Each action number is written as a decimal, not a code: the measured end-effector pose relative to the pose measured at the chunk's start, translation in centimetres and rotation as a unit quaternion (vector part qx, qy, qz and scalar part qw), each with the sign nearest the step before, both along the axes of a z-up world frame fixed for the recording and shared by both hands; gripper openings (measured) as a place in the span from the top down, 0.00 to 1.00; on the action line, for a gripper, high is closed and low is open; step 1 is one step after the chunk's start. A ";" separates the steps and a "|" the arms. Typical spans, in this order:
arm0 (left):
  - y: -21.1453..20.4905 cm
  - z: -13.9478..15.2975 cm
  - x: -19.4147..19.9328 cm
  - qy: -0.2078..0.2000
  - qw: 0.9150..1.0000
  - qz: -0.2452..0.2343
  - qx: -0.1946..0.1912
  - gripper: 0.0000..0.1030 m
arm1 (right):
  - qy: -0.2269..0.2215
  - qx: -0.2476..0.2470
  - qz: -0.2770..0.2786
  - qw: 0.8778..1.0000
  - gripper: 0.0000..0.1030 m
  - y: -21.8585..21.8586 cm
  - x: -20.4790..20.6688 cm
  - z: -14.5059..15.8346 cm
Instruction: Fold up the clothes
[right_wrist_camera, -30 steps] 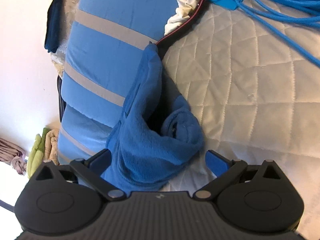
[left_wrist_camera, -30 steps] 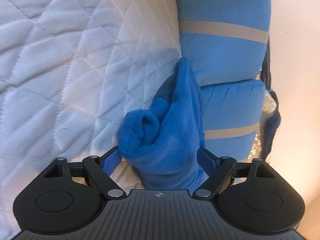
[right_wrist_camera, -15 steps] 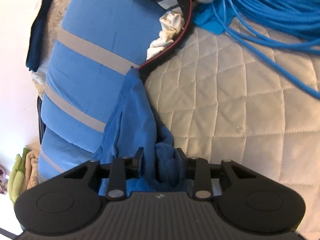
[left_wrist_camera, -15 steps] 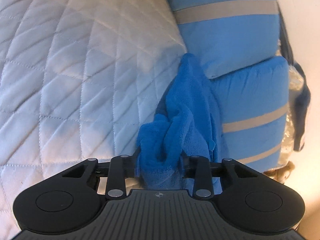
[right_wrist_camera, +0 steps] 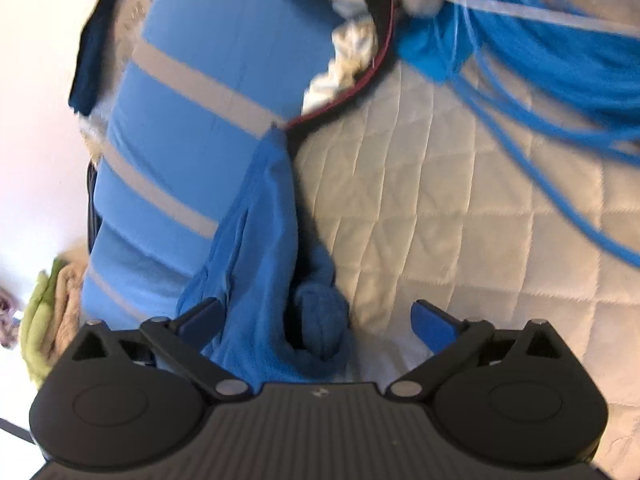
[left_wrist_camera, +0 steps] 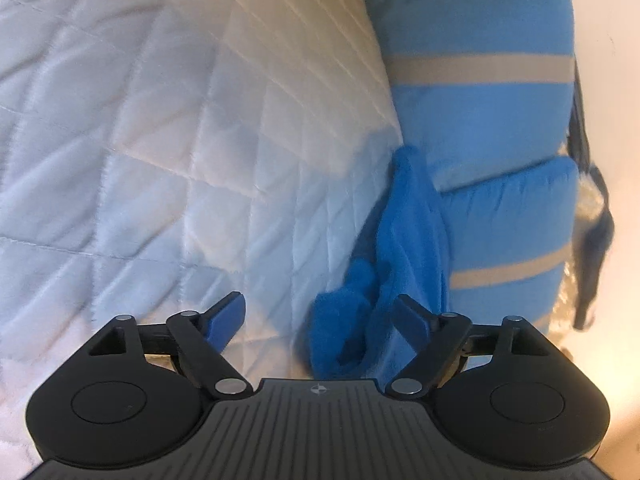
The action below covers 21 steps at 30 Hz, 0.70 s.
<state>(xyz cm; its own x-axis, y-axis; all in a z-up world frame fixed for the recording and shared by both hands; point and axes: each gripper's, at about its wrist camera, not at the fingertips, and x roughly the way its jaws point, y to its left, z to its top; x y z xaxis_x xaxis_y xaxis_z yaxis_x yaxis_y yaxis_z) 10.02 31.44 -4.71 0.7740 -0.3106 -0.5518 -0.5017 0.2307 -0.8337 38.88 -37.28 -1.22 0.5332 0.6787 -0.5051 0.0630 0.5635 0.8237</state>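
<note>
Blue fleece (left_wrist_camera: 404, 248) lies between left hand-held gripper (left_wrist_camera: 320, 316) jaws.

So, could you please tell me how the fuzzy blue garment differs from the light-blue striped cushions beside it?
The fuzzy blue garment is deep blue, plain and crumpled; the light-blue striped cushions are paler, smooth and crossed by grey bands. The garment is smaller and bunched in loose folds; the cushions are plump. Both rest against the white quilted bedspread.

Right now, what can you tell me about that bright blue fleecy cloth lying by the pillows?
The blue fleece cloth is soft, fuzzy and bunched into a long, rumpled strip. It lies on the white quilted cover, one narrow end running up against the striped blue pillows. Its near end is rolled into a lump, sitting between both grippers' opening jaws, unpinched.
</note>
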 end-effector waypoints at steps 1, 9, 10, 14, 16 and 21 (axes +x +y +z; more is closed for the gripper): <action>0.0 -0.2 0.4 -0.006 1.000 -0.012 -0.002 0.22 | 0.011 0.013 0.011 1.000 0.00 0.1 0.4 -0.6; 1.7 -2.1 4.9 -0.056 0.995 -0.063 -0.056 0.21 | 0.033 0.038 0.086 0.995 0.00 2.0 5.5 -2.9; 2.0 -2.3 5.4 -0.060 0.994 -0.063 -0.062 0.21 | 0.033 0.043 0.097 0.994 0.00 2.2 6.3 -2.9; 2.4 -2.9 8.7 -0.061 0.991 -0.099 -0.067 0.21 | 0.035 0.050 0.124 0.990 0.00 3.3 8.9 -3.1; 2.1 -2.8 10.6 -0.059 0.988 -0.127 -0.062 0.21 | 0.033 0.054 0.139 0.988 0.00 3.9 10.1 -3.1; 0.5 -3.0 15.2 -0.057 0.980 -0.181 -0.051 0.21 | 0.023 0.067 0.176 0.982 0.00 5.3 12.4 -2.9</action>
<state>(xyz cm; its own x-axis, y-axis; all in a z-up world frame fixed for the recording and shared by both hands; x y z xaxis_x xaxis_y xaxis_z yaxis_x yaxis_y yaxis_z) 25.21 31.92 -7.72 0.6571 -0.6261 -0.4198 -0.3050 0.2885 -0.9076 51.31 -31.93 -4.15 0.2328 0.8787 -0.4168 -0.0781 0.4441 0.8926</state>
